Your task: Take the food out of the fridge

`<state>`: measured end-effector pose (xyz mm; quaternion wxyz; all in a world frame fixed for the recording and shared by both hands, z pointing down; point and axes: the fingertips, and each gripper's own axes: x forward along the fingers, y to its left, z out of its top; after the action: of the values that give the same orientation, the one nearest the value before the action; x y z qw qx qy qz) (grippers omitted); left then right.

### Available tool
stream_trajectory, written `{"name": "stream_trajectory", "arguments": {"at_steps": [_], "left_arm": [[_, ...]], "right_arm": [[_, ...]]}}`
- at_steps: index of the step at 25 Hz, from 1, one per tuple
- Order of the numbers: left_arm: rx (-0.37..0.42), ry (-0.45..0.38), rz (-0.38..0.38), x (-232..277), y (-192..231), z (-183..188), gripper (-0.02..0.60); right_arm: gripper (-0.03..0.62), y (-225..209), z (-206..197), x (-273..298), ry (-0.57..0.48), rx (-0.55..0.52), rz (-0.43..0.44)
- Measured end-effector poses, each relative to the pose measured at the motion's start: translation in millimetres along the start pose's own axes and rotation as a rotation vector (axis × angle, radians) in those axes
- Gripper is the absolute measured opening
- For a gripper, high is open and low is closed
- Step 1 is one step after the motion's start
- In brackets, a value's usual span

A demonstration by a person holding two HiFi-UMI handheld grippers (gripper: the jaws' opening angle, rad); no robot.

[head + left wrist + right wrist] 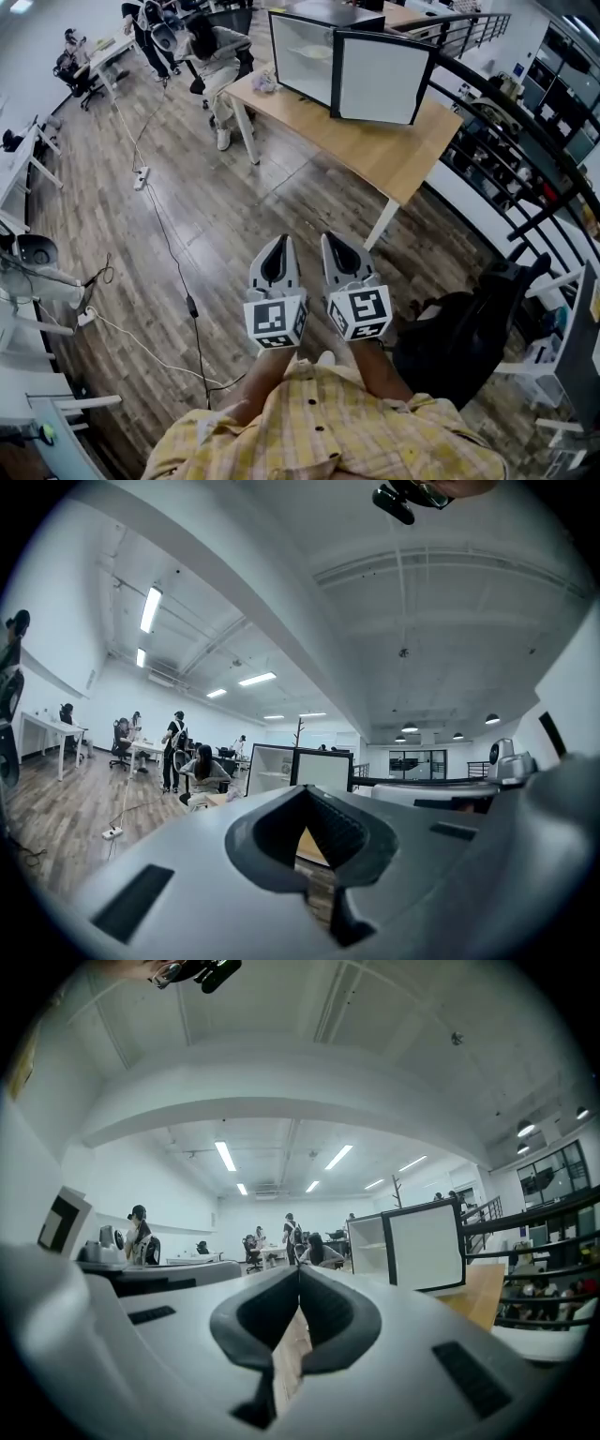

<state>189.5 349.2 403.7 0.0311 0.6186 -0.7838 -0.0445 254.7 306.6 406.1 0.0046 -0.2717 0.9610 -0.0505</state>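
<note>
On the floor at your left, a cable [169, 248] runs from a power strip [141, 178] across the boards between you and the table [394, 159]. Mind it as you walk.

Your left gripper [281, 242] is held level just ahead of your chest. Its fingers are pressed together at the tips and nothing is between them. Your right gripper [330, 238] sits just beside it in the same pose, jaws shut and empty.

Ahead and to the right, the fridge [305, 42] is a white box with a dark frame, standing on the far end of the wooden table and well apart from both grippers. Its door [384, 80] already stands swung out, so the shelves are exposed. Something pale lies on a shelf inside, presumably the food, but it is too small to identify from here.

I judge that you are at the approach step, with nothing reached or gripped yet. The next move calls for closing the gap to the table's edge and then spreading one gripper's jaws before it enters the opening. Go in past the door's edge rather than into it, and keep the gripper level so the food slides out without tipping. A dark chair [469, 337] stands near your right side, so leave it room.
</note>
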Motion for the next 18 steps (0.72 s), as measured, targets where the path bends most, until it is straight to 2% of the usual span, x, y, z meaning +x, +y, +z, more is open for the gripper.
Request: {"name": "stream_trajectory", "arguments": {"at_steps": [6, 12, 18], "left_arm": [[-0.003, 0.001, -0.022, 76.2, 48.4, -1.1, 0.008], [0.012, 0.008, -0.048, 162.0, 103.8, 8.6, 0.008], [0.013, 0.002, -0.08, 229.7, 149.2, 22.0, 0.008]], "right_arm": [[0.008, -27.2, -1.4, 85.4, 0.0, 0.001, -0.046], [0.008, -47.9, 6.3, 181.4, -0.002, 0.006, -0.088], [0.008, -62.7, 16.7, 253.5, -0.018, 0.005, -0.132]]}}
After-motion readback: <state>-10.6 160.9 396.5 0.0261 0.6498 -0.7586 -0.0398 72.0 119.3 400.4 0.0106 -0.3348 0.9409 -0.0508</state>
